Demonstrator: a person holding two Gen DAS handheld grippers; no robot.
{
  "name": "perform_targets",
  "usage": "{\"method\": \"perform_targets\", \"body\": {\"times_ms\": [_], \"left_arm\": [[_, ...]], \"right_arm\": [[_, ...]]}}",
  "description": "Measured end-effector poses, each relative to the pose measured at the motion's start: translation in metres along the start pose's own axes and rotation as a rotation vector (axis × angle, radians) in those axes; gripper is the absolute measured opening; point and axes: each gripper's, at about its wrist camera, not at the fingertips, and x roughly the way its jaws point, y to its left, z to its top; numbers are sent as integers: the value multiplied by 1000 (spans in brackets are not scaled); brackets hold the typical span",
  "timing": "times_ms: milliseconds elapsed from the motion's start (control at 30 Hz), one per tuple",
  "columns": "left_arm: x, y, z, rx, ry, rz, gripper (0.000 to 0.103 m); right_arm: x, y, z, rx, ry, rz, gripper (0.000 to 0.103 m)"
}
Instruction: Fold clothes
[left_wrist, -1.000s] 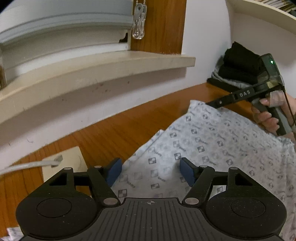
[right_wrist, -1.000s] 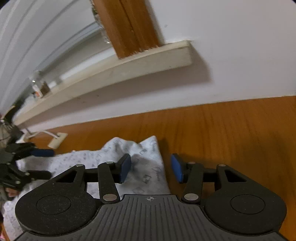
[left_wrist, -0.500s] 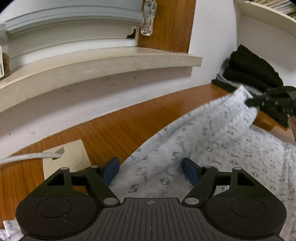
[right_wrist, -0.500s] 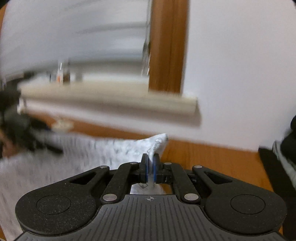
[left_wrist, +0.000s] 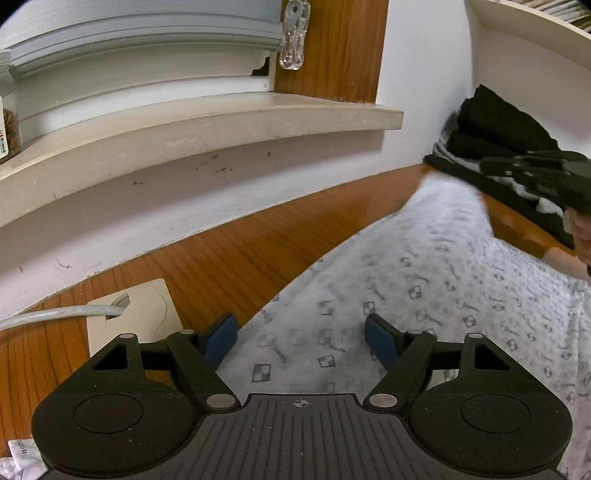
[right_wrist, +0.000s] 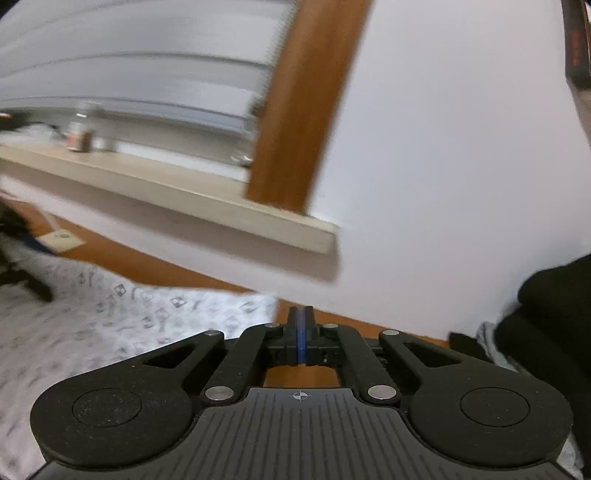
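The left gripper (left_wrist: 301, 334) is tilting down over the patterned white garment (left_wrist: 424, 280) on the wooden bench (left_wrist: 236, 258), jaws spread, touching nothing. The right gripper (right_wrist: 301, 328) is sitting pressed together; whether it is pinching the raised far corner is unclear. Print too small to read.

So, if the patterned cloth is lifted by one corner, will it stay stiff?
Probably floppy: the patterned cloth sags in a ridge toward the shut right gripper. Likely light: one pinched corner seems to raise it. It may slide on the smooth wooden table.
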Motion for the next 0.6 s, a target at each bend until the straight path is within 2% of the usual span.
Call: {"method": "perform_targets", "body": {"times_ms": [100,167,233,267,333,367,467,600], "left_arm": [[0,1,0,-3,0,2,81],[0,2,0,-8,2,5,83],[0,3,-1,-11,5,8,85],[1,3,0,-11,5,9,85],[1,3,0,-10,6,10,86],[1,3,0,-10,6,11,86],[1,4,0,-13,6,11,87],[1,3,-1,-9,8,13,89]], "right_arm": [[3,-1,5,32,26,74,5],[7,9,6,34,56,171,6],[11,21,7,34,89,276,14],[18,26,5,29,126,283,18],[37,37,-1,14,215,263,18],[42,35,-4,24,228,256,18],[52,25,-13,73,232,242,19],[55,29,-11,68,219,188,19]]}}
